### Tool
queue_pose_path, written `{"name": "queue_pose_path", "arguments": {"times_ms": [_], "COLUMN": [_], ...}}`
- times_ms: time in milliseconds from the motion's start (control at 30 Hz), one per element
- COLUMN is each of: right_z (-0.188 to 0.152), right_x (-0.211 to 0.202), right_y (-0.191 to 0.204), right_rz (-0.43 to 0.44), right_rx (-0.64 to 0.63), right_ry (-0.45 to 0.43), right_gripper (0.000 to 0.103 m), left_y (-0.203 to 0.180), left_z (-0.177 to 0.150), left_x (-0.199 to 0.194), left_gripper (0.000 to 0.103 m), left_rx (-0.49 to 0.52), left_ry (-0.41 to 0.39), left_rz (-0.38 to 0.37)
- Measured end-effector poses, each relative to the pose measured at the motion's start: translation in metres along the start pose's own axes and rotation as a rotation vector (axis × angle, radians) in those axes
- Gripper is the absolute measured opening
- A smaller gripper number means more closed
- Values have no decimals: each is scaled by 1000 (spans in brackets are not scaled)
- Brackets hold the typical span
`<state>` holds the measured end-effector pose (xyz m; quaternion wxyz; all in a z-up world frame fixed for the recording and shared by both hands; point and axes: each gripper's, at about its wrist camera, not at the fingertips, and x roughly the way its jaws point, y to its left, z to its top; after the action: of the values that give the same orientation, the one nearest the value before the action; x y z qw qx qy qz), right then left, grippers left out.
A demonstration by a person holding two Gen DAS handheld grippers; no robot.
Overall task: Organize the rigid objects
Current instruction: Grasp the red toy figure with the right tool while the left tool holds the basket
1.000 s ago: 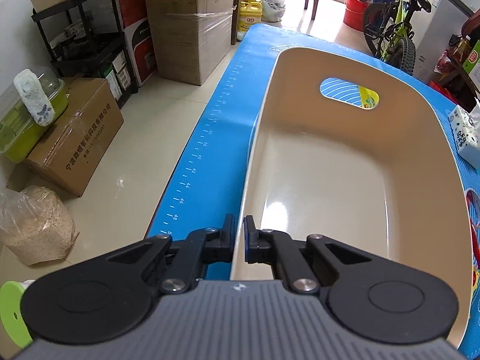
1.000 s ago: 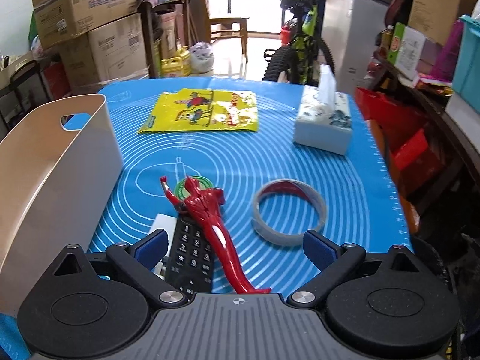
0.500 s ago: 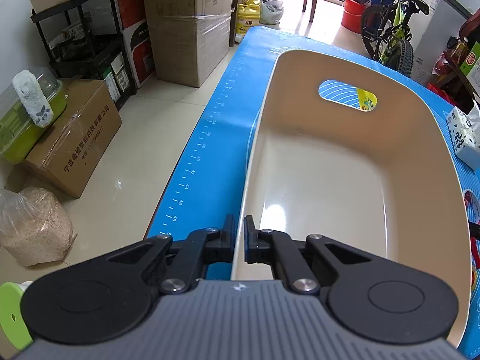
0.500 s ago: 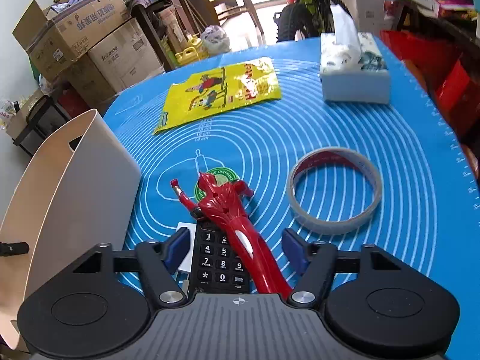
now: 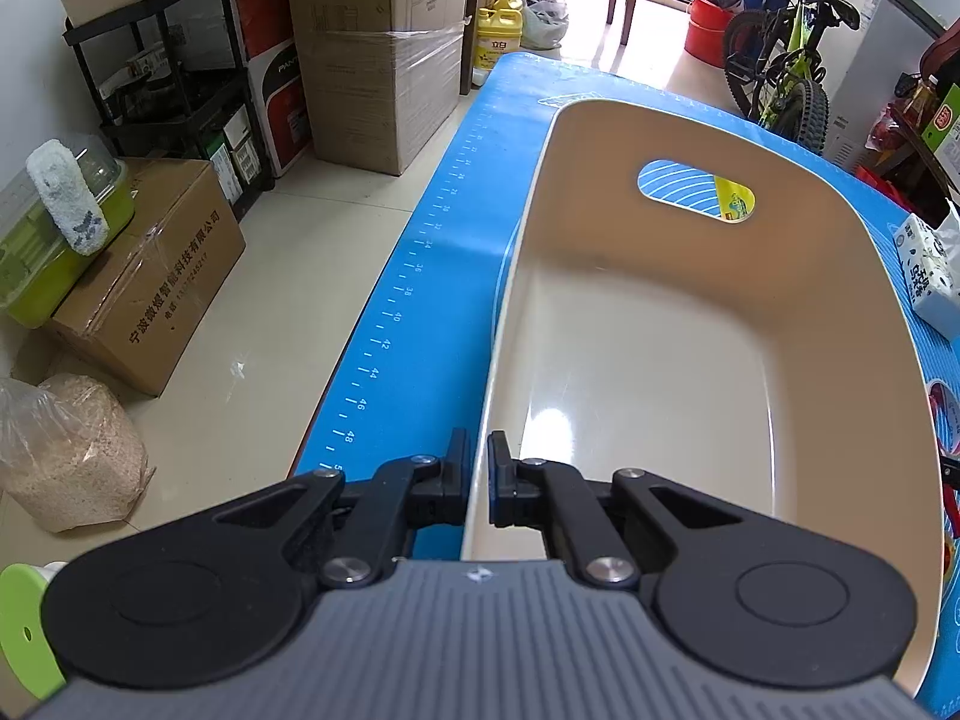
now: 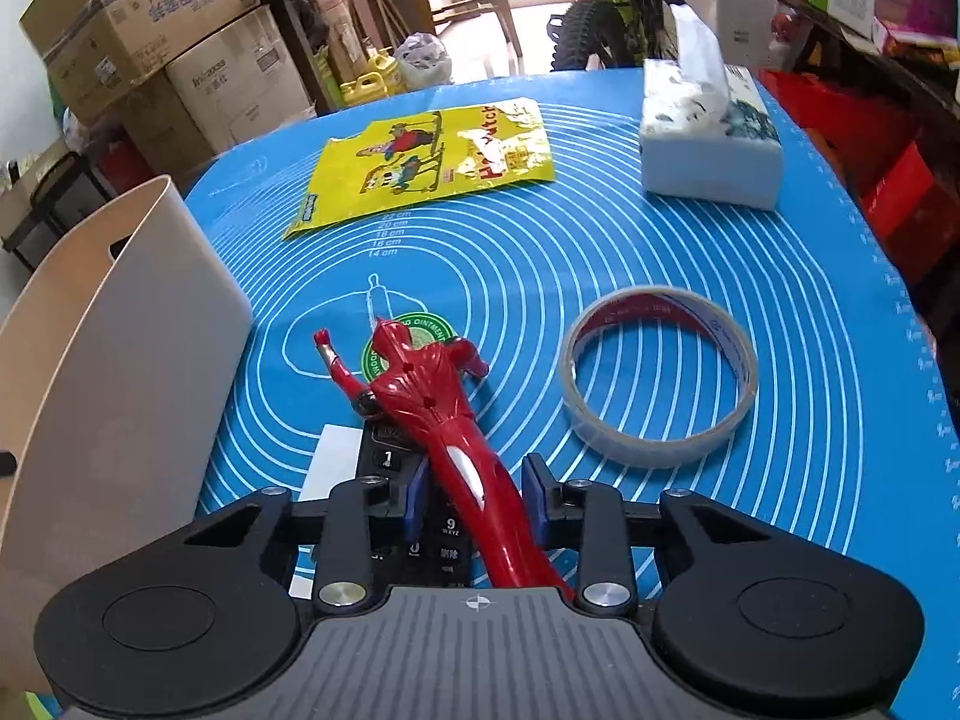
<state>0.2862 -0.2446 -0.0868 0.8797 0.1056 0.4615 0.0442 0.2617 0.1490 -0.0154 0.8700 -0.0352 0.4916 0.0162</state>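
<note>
left fingers (image 5: 459, 483) clamp the bare beige bin's (image 5: 690, 360) rim; right fingers (image 6: 534, 495) straddle the red figure (image 6: 438, 414), not clamped.

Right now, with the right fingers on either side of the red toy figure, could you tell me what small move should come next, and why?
Probably close the right gripper on the red toy figure: its fingers flank the legs with gaps showing, so it isn't held yet. The figure lies across the remote, and the left gripper already pinches the bin rim.
</note>
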Motion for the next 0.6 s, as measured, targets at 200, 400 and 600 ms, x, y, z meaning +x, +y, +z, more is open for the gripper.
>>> {"name": "queue_pose_path", "arguments": {"times_ms": [200,400,600], "right_z": [-2,0,7], "right_x": [-5,-25,-51], "right_y": [3,-1,-4], "right_rz": [-25,-45,-21], "right_rx": [6,17,44], "right_ry": [-32,-67,-136], "right_gripper": [37,34,32], "left_y": [1,0,-1], "left_z": [-1,-1,-1], "left_x": [0,0,1], "left_gripper": [7,7,7], "left_rx": [-6,-9,-9], "left_ry": [1,1,1], "left_rz": [-7,-4,-2]}}
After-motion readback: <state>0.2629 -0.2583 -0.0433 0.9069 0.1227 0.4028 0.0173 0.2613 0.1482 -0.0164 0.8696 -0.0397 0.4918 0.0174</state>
